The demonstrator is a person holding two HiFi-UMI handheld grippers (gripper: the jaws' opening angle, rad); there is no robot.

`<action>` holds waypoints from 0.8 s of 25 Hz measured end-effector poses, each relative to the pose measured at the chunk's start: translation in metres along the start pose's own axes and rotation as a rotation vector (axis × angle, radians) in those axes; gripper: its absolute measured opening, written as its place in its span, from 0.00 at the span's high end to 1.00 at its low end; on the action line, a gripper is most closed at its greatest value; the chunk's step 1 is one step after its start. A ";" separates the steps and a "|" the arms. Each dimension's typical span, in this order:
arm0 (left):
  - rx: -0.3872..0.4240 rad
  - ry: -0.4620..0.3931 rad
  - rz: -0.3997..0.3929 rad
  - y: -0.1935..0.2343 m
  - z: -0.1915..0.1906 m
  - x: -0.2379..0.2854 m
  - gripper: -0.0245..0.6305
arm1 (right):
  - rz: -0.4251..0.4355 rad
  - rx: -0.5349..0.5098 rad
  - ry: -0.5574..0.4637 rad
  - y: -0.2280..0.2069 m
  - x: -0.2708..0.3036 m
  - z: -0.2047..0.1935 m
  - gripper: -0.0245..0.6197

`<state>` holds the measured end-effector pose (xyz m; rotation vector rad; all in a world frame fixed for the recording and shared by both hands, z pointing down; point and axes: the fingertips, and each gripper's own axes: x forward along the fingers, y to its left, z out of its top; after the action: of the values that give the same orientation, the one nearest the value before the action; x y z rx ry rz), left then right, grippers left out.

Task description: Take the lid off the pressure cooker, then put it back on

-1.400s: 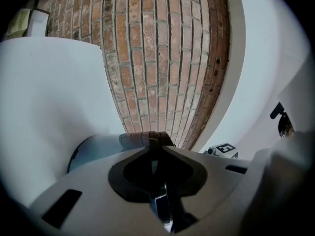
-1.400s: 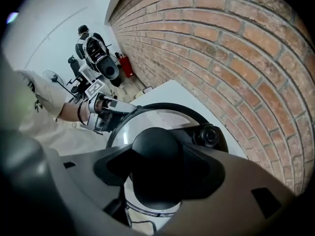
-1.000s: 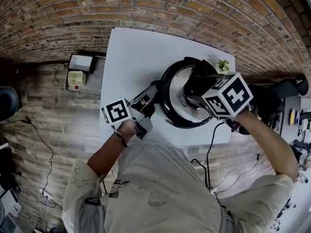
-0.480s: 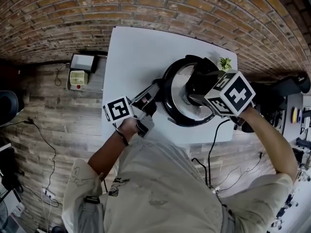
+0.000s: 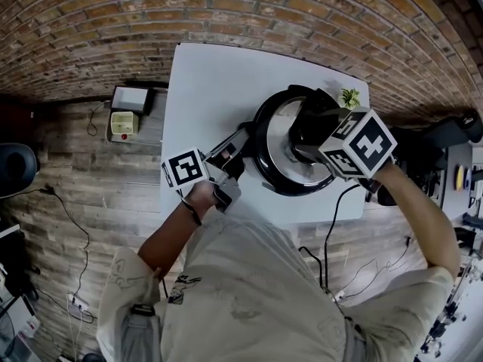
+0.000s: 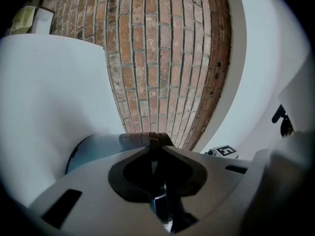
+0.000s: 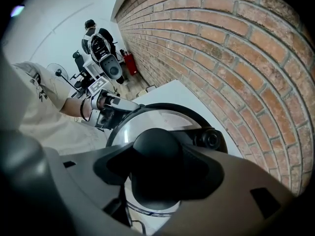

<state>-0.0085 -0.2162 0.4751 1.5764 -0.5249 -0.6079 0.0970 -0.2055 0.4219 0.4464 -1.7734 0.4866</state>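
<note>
On the pressure cooker (image 5: 266, 173), left tool (image 5: 231, 155) at the side handle — right tool (image 5: 308, 139) atop the lid (image 5: 278, 130)

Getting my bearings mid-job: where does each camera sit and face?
Head view: on the person's head, down onto table, pressure cooker, forearms, torso.
Left gripper view: on left gripper, level along fingers shut on the handle, toward brick wall.
Right gripper view: on right gripper, down at knob between fingers; left forearm shows.
Shared: lid, head and right views.

The white desk (image 5: 211, 81) stood against a brick wall (image 5: 226, 13). A black pressure cooker (image 5: 262, 173), its lid (image 5: 276, 130) on, sat on the desk's right half toward the near edge. A small green plant (image 5: 347, 99) occupied the far right corner.
</note>
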 end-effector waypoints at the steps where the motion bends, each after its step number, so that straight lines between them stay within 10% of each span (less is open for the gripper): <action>1: 0.000 0.001 -0.005 0.000 -0.001 0.001 0.85 | -0.001 -0.001 0.008 0.000 0.000 -0.002 0.51; 20: 0.001 -0.044 -0.008 0.000 0.000 -0.001 0.85 | -0.055 0.035 -0.078 0.002 -0.059 -0.020 0.51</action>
<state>-0.0089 -0.2152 0.4748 1.5694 -0.5521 -0.6502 0.1267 -0.1899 0.3688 0.5435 -1.8248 0.4670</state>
